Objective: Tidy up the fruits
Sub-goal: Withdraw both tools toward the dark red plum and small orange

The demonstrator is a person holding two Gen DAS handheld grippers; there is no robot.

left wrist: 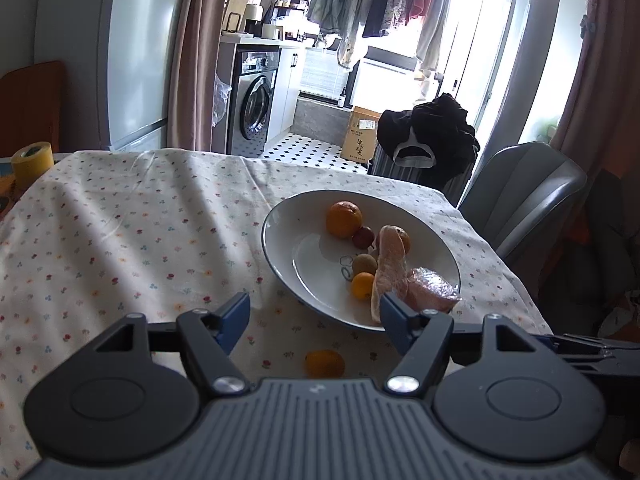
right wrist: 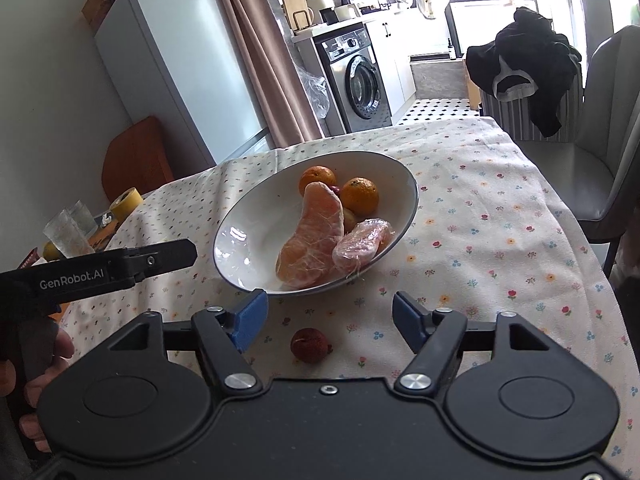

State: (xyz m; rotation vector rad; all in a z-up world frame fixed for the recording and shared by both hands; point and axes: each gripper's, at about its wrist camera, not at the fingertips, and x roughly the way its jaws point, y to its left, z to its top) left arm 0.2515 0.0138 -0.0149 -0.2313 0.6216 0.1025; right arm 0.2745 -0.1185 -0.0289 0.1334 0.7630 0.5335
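White bowl [right wrist: 400, 168] on floral cloth holds two oranges [right wrist: 361, 195], peeled pomelo segment [right wrist: 316, 236] leaning upright, plastic-wrapped pomelo piece [right wrist: 362, 245] at rim, kiwi [left wrist: 365, 264], small kumquat [left wrist: 362, 285], red lychee [left wrist: 363, 237]. Loose on cloth near bowl: small orange [left wrist: 325, 363], red lychee [right wrist: 308, 345].

Between the spread fingers of the left gripper [left wrist: 315, 312] lay a small orange [left wrist: 325, 363] on the tabletop [left wrist: 120, 240], with bare cloth to its left. The bowl [left wrist: 280, 236] blocked the right; a lychee [right wrist: 308, 345] sat before the right gripper [right wrist: 327, 316].
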